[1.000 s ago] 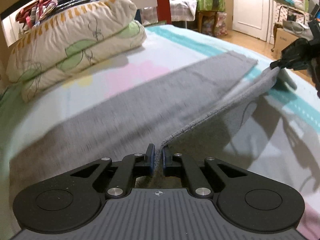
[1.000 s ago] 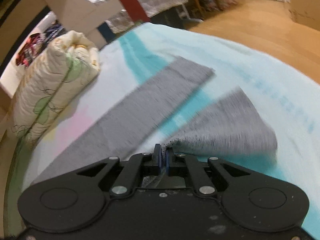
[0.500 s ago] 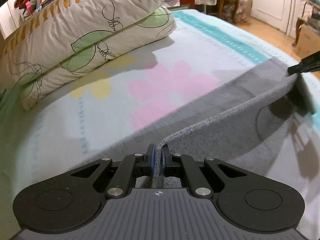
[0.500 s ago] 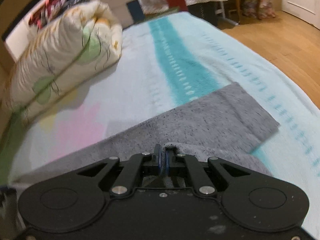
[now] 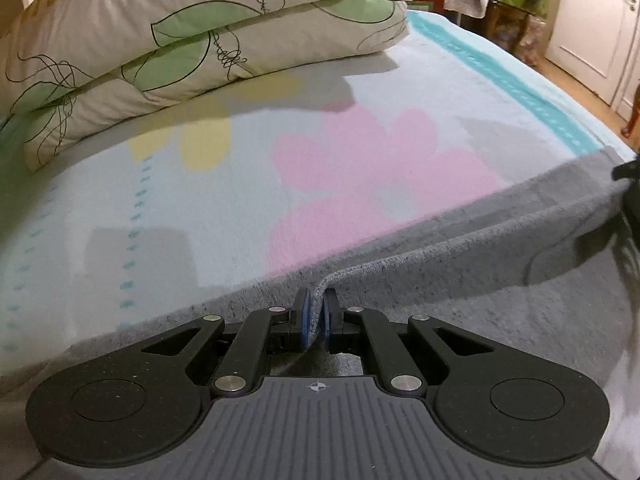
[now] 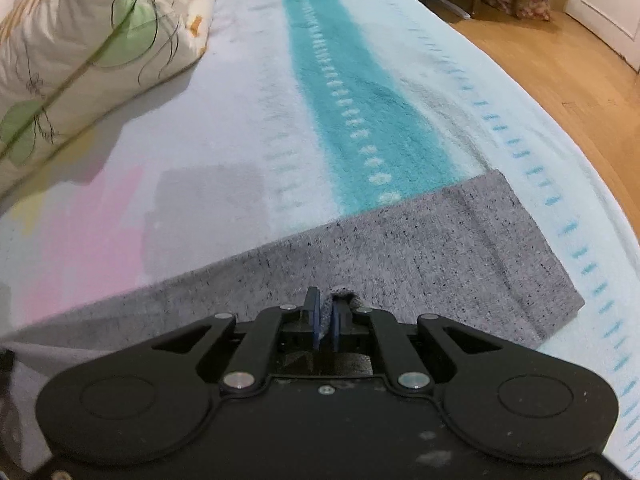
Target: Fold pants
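Observation:
Grey pants (image 5: 480, 248) lie on the bed, one leg laid lengthwise over the other. My left gripper (image 5: 315, 316) is shut on the upper leg's edge, low over the fabric. My right gripper (image 6: 326, 320) is shut on a pinched bit of the same grey pants (image 6: 440, 248) near the leg end, whose hem lies flat at the right. The right gripper's tip (image 5: 628, 172) shows at the right edge of the left wrist view.
A flowered duvet or pillow stack (image 5: 192, 40) lies at the bed's far left, also in the right wrist view (image 6: 80, 52). The bed cover (image 6: 360, 100) has a teal stripe. Wooden floor (image 6: 560, 72) and a door lie beyond the bed's right edge.
Both grippers have carried the lifted leg across and down onto the other leg. The fabric now lies almost flat, and the pillows look closer.

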{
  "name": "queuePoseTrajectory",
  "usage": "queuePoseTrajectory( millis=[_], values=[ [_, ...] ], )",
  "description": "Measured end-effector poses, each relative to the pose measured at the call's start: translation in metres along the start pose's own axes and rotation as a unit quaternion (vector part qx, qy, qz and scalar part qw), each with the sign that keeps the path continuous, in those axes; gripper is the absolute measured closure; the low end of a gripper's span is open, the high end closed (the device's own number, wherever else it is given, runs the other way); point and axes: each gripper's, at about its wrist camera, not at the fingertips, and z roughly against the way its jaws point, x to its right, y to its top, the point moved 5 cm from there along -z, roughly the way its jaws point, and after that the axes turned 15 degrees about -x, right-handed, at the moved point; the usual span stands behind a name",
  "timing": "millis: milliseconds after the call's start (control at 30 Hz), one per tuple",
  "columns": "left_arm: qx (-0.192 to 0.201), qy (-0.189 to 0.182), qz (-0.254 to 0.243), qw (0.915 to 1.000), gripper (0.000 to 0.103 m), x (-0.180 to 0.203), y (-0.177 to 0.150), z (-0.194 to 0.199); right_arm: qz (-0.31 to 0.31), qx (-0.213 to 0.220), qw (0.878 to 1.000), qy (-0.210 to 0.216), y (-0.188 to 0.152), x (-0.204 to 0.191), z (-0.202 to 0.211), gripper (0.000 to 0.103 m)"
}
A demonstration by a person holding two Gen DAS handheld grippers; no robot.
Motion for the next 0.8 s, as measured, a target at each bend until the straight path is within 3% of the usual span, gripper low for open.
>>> queuePoseTrajectory(
  millis=[233, 333, 433, 467, 533, 567, 633, 700, 800],
  values=[
    [-0.004, -0.004, -0.007, 1.0000, 0.096, 0.000, -0.001, -0.009, -0.054, 0.027, 0.994, 0.096, -0.016, 0.032, 0.024, 0.090],
    [-0.007, -0.002, -0.003, 1.0000, 0.096, 0.001, -0.001, -0.012, -0.051, 0.038, 0.991, 0.113, -0.012, 0.039, 0.028, 0.090],
    [-0.011, 0.008, -0.005, 0.9999, 0.096, 0.002, -0.002, -0.013, -0.041, 0.044, 0.995, 0.082, 0.005, 0.041, 0.027, 0.090],
    [-0.014, 0.012, -0.003, 0.9998, 0.096, 0.001, -0.003, -0.014, -0.038, 0.052, 0.996, 0.054, 0.011, 0.042, 0.028, 0.079],
    [-0.017, 0.015, 0.004, 0.9997, 0.096, -0.002, -0.005, -0.013, -0.038, 0.073, 0.996, -0.036, 0.026, 0.050, 0.031, 0.069],
    [-0.016, 0.014, 0.005, 0.9998, 0.096, -0.003, -0.005, -0.012, -0.041, 0.084, 0.994, -0.061, 0.032, 0.057, 0.034, 0.069],
    [-0.015, 0.015, 0.001, 0.9998, 0.096, -0.001, -0.006, -0.012, -0.048, 0.102, 0.992, -0.061, 0.036, 0.069, 0.040, 0.068],
    [-0.015, 0.019, -0.003, 0.9997, 0.096, -0.001, -0.006, -0.014, -0.050, 0.105, 0.993, -0.032, 0.033, 0.078, 0.043, 0.062],
    [-0.016, 0.019, -0.001, 0.9997, 0.096, -0.002, -0.004, -0.016, -0.025, 0.107, 0.993, -0.032, 0.023, 0.085, 0.041, 0.048]
  ],
)
